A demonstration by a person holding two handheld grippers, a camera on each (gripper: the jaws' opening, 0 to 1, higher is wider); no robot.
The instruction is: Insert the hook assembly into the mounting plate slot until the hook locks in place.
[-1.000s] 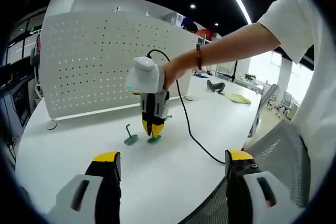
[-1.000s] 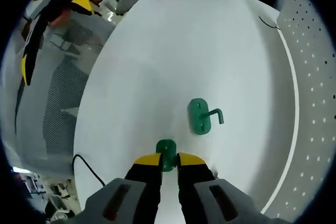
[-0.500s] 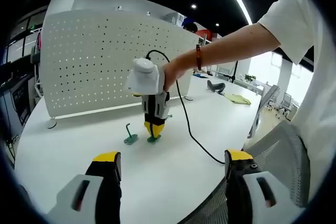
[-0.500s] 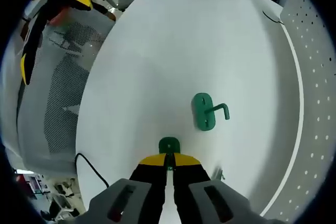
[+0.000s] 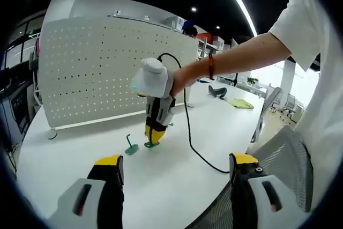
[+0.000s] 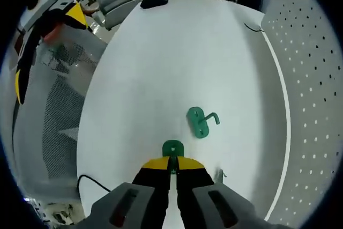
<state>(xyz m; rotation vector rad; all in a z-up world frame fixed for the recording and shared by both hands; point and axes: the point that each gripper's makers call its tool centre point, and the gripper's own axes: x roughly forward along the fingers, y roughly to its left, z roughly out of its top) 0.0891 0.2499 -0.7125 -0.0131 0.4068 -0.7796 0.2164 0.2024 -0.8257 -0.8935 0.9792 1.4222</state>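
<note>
The right gripper (image 6: 171, 165) pinches a green mounting plate (image 6: 172, 150) above the white bench (image 6: 161, 68), near the green hook assembly (image 6: 200, 122); the left gripper (image 5: 174, 171) has its jaws spread.

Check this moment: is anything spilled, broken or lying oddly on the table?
Nothing stands out. The right gripper is shut on a green hook piece; a second green hook lies flat on the white table, apart from it.
</note>
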